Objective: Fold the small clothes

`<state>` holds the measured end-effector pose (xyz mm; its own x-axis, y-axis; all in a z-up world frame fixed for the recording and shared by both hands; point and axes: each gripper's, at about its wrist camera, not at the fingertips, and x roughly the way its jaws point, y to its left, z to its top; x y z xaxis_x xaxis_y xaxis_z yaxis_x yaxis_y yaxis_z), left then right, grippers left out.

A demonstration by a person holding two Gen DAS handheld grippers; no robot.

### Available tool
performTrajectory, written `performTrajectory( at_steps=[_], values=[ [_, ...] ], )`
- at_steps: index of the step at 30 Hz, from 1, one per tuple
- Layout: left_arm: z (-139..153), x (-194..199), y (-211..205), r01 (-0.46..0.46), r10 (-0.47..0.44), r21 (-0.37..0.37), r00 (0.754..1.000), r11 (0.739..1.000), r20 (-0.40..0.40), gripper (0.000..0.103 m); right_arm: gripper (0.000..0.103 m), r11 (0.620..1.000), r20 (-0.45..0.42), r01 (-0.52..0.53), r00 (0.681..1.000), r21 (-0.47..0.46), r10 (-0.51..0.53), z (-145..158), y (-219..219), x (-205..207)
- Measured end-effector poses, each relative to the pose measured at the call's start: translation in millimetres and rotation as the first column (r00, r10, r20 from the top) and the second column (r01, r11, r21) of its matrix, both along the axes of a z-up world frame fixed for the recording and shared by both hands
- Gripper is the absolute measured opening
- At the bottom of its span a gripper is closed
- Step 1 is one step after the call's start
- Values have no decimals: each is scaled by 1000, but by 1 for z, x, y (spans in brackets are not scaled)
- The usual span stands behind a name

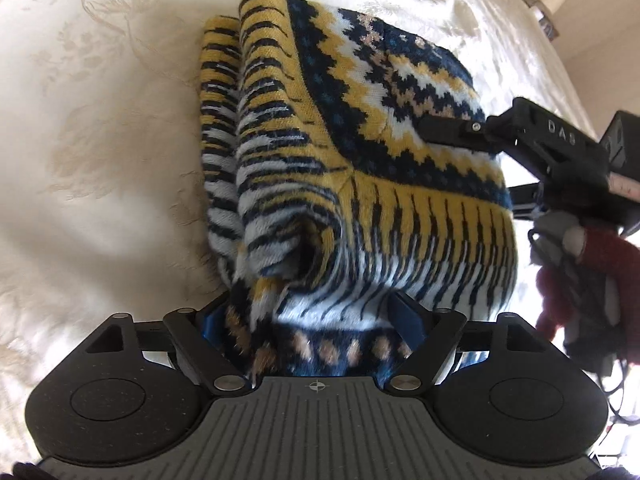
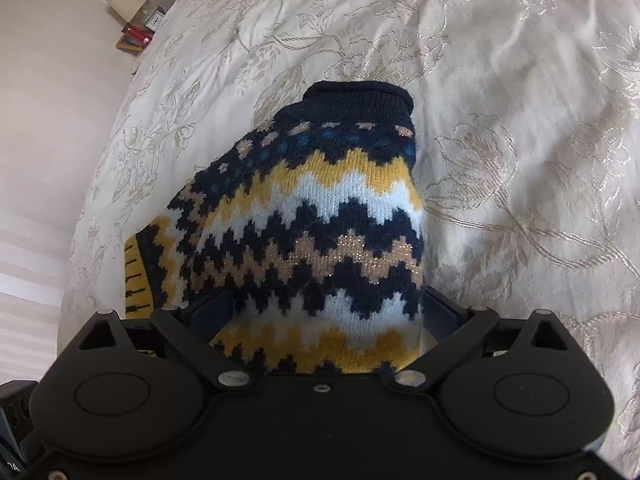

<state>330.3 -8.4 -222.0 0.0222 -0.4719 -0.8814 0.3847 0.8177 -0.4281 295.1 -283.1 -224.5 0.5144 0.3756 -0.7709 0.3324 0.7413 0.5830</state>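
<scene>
Patterned knit sweater (image 1: 360, 152) lies folded on the cream bedspread (image 1: 100, 120). Left gripper (image 1: 316, 320) and right gripper (image 2: 324, 312) each stand at the sweater's edge, jaws spread wide around the knit, with no visible clamping.

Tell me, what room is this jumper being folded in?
Probably a bedroom. The jumper lies on a cream embroidered bedspread, and beside the bed there is a lamp with a small clock and books.
</scene>
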Motion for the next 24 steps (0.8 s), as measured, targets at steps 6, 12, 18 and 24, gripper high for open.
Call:
performTrajectory(
  at_steps=[6,12,18,24],
  values=[
    [3,0,7,-31,22,-163,998,986,-54,41,55,998,27,-54,998,-16,55,13,6,-4],
    [26,-33,-8,-14,8,-205,1000,979,-28,41,48,996,62,-81,995,-33,83,44,1,-31],
    [42,-101,-39,42,-53,-240,998,970,-42,41,48,994,34,-101,994,-40,102,67,-24,-97],
    [25,-175,-76,111,-114,-111,993,988,-15,42,55,987,-40,-130,991,-99,127,67,-50,-171]
  ],
)
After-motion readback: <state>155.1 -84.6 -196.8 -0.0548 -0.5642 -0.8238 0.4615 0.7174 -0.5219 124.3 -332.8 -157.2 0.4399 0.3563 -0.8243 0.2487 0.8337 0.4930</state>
